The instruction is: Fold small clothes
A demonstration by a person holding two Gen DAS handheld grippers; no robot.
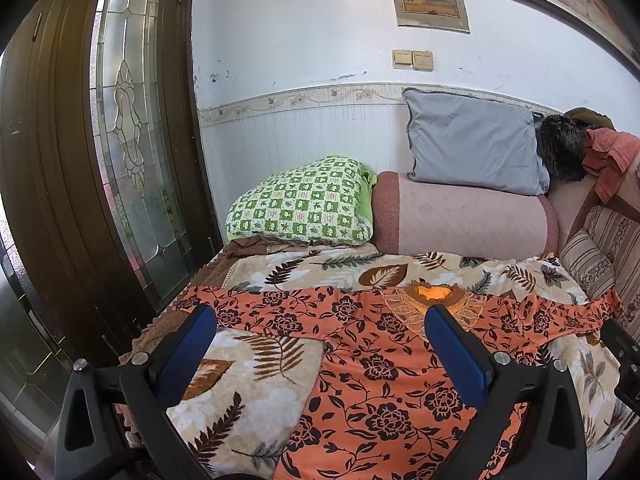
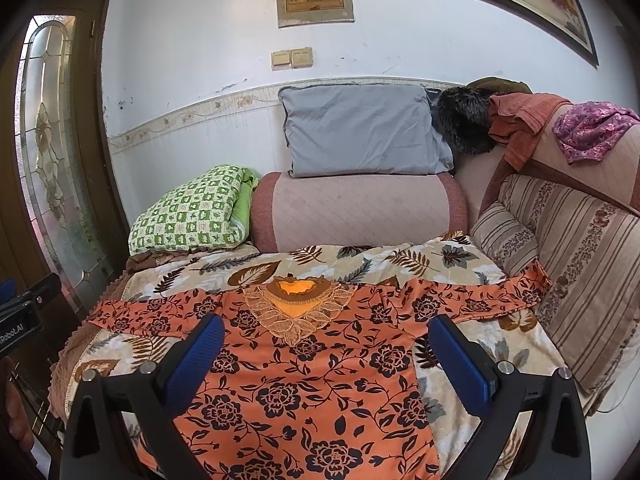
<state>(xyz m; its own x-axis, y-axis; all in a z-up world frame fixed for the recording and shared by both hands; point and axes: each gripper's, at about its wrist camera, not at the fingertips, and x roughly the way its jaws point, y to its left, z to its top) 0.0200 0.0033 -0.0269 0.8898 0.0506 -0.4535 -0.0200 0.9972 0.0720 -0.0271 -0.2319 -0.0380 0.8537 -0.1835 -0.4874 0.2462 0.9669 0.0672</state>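
An orange top with a dark flower print [image 1: 372, 364] [image 2: 304, 384] lies spread flat on the leaf-patterned blanket [image 1: 256, 376] [image 2: 352, 260], both sleeves stretched out sideways and a lace neckline [image 2: 298, 308] facing the sofa arm. My left gripper [image 1: 320, 320] hovers open above the top's left side, nothing between its blue pads [image 1: 456, 348]. Over the middle of the top, my right gripper [image 2: 326, 330] is also open and holds nothing. A corner of the right gripper's body [image 1: 624, 360] shows at the right edge of the left wrist view.
A padded pink sofa arm [image 2: 356, 208] carries a grey pillow [image 2: 360, 132]. A folded green checked quilt [image 2: 188, 212] lies left of it. Striped cushions [image 2: 560, 272] line the right side, with loose clothes [image 2: 592, 128] above. A dark door with glass [image 1: 128, 140] stands on the left.
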